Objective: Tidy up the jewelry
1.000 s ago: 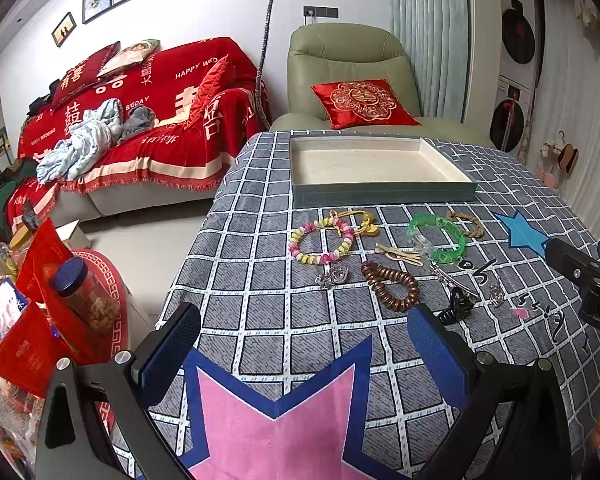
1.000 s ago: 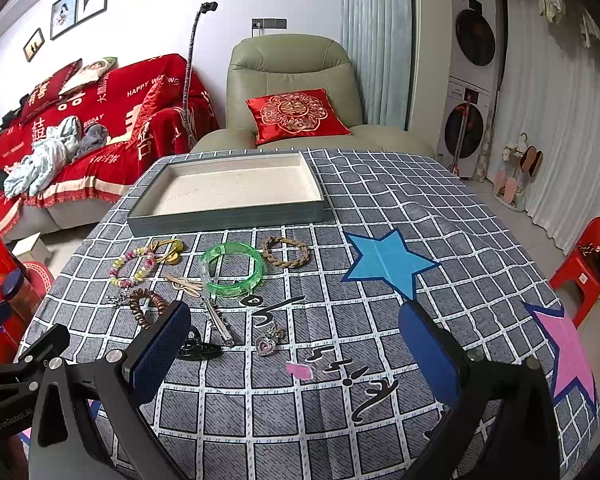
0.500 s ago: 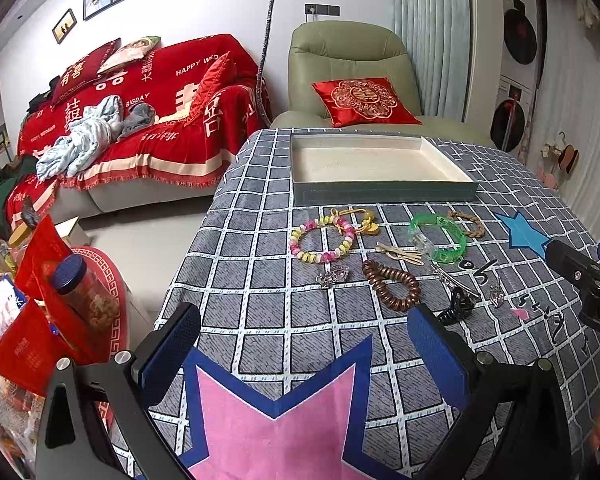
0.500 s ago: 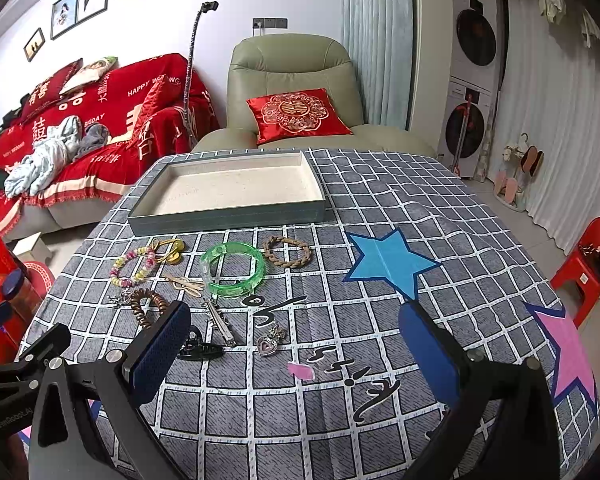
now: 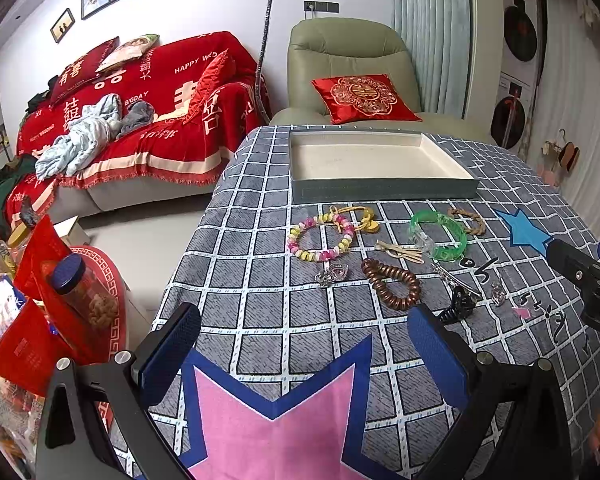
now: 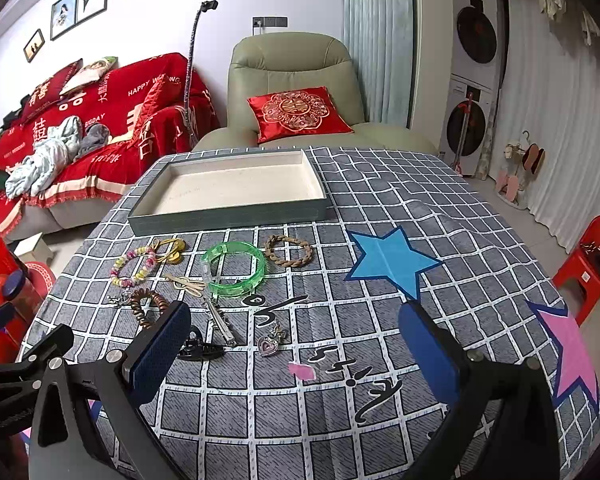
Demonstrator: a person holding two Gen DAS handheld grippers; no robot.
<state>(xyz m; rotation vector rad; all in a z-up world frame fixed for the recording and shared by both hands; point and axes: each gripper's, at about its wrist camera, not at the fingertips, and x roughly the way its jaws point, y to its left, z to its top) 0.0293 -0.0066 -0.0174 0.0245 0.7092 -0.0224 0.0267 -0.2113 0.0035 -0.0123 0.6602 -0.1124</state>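
Observation:
An empty grey tray (image 5: 384, 190) (image 6: 228, 218) with a cream lining sits at the far side of the checked tablecloth. In front of it lie a pastel bead bracelet (image 5: 320, 238) (image 6: 134, 266), a green bangle (image 5: 440, 234) (image 6: 236, 266), a braided bracelet (image 6: 289, 250), a brown coil bracelet (image 5: 390, 284) (image 6: 148, 306), a black claw clip (image 5: 458, 306) (image 6: 200, 348), a heart pendant (image 6: 269, 344) and hair clips. My left gripper (image 5: 304, 344) is open and empty, near the front edge. My right gripper (image 6: 294, 344) is open and empty, above the pendant.
A green armchair (image 6: 292, 80) with a red cushion stands behind the table. A red-covered sofa (image 5: 140, 108) is at the left. Jars and red bags (image 5: 60, 300) sit low beside the table's left edge. A red stool (image 6: 588, 264) is at the right.
Both grippers have stayed nearly still; the left view has shifted very slightly. No jewelry has moved.

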